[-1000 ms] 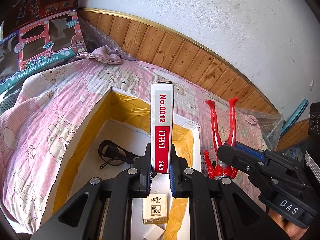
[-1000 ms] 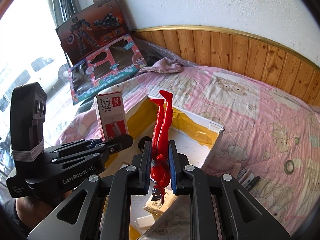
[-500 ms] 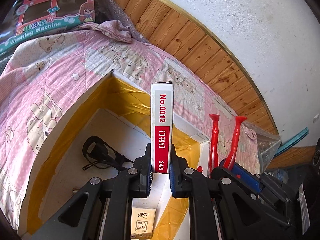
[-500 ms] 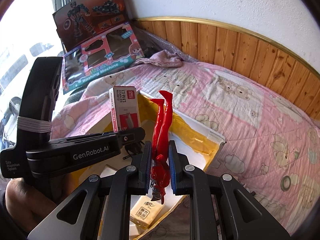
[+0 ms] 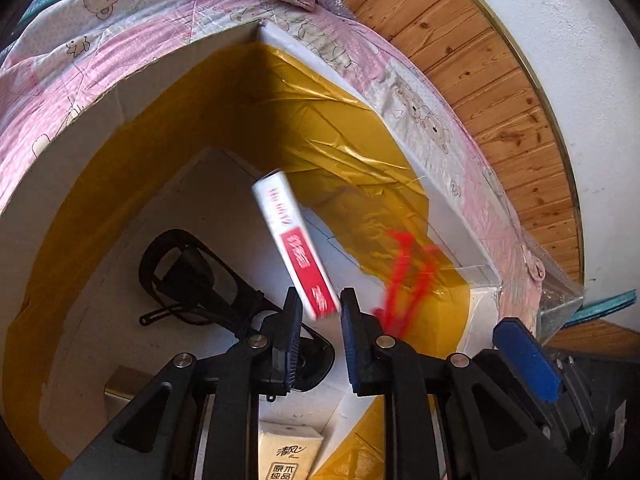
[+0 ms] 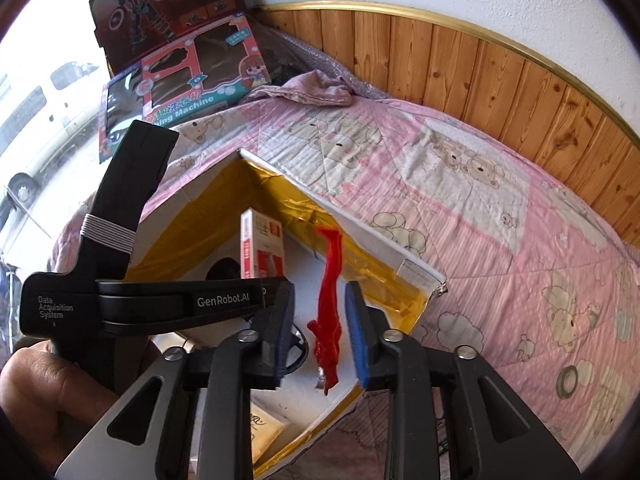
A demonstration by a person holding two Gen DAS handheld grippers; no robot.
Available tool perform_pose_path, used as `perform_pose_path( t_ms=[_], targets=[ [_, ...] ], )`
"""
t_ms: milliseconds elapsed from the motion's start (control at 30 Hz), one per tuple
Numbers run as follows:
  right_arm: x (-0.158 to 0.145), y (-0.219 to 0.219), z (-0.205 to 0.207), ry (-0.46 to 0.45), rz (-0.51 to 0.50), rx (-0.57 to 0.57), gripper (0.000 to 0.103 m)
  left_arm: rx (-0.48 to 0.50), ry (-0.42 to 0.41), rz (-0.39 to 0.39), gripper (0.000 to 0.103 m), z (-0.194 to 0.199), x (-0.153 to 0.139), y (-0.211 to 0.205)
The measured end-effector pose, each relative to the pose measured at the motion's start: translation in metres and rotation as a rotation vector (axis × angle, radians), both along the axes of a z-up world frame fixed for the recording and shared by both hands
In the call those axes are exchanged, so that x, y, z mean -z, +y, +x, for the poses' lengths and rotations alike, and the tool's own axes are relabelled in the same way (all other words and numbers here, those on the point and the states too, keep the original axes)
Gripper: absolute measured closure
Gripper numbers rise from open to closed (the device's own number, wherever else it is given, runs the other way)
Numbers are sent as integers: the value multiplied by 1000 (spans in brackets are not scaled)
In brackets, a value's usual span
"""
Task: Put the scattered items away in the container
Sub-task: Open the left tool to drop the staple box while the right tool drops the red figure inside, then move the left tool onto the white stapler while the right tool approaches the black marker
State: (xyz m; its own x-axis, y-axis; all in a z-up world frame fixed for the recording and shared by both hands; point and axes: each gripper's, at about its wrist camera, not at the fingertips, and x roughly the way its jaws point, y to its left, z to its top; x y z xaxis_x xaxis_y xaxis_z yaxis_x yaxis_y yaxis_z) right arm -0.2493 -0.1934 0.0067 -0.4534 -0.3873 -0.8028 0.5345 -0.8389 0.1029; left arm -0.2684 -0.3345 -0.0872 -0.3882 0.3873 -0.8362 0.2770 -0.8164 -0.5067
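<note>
- Pink bear-print quilt point(image 6: 460, 184) covers a bed beside a wood-panelled wall point(image 6: 500, 68), and a white box point(image 5: 44, 184) lined with yellow tape sits open on it.
- Nearest in the left wrist view, the left gripper point(image 5: 316, 324) hangs over the box with its jaws apart, gripping nothing.
- Between and just beyond those jaws, a red-and-white staple box point(image 5: 296, 248) is tilted and blurred, clear of both pads, above the box floor.
- Nearby, the right gripper point(image 6: 318, 324) has its jaws spread too; a red toy figure point(image 6: 328, 308) hangs in the gap, touching neither pad, over the box interior.
- On the box floor lie a black strap-like item point(image 5: 188, 276) and, close under the left gripper, a tissue packet point(image 5: 288, 460).
- A hand point(image 6: 52, 384) holds the left gripper's handle at the lower left of the right wrist view.
- Farthest back, two toy cartons point(image 6: 188, 92) lean by the window.
</note>
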Motion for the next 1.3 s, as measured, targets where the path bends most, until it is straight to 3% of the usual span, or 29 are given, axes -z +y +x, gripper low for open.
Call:
perform_pose_path(
  t_ms=[100, 267, 433, 600, 833, 967, 1033, 1300],
  targets=[
    [-10, 15, 5, -13, -63, 22, 66, 6, 25, -21, 75, 8, -10, -2],
    [-25, 43, 22, -90, -186, 69, 66, -15, 50, -29, 75, 27, -28, -11],
    [-33, 64, 65, -119, -276, 49, 66, 19, 131, -99, 75, 68, -53, -1],
    [-17, 88, 119, -162, -368, 9, 66, 145, 257, -192, 75, 129, -77, 36],
    [13, 151, 162, -195, -428, 157, 65, 353, 370, -226, 75, 183, -102, 109],
    [27, 186, 169, -198, -420, 257, 64, 425, 375, -223, 55, 188, -104, 147],
    [34, 202, 166, -203, -409, 310, 64, 443, 362, -239, 50, 182, -101, 164],
    [59, 234, 127, -216, -389, 451, 64, 445, 300, -258, 49, 122, -81, 210]
  ],
)
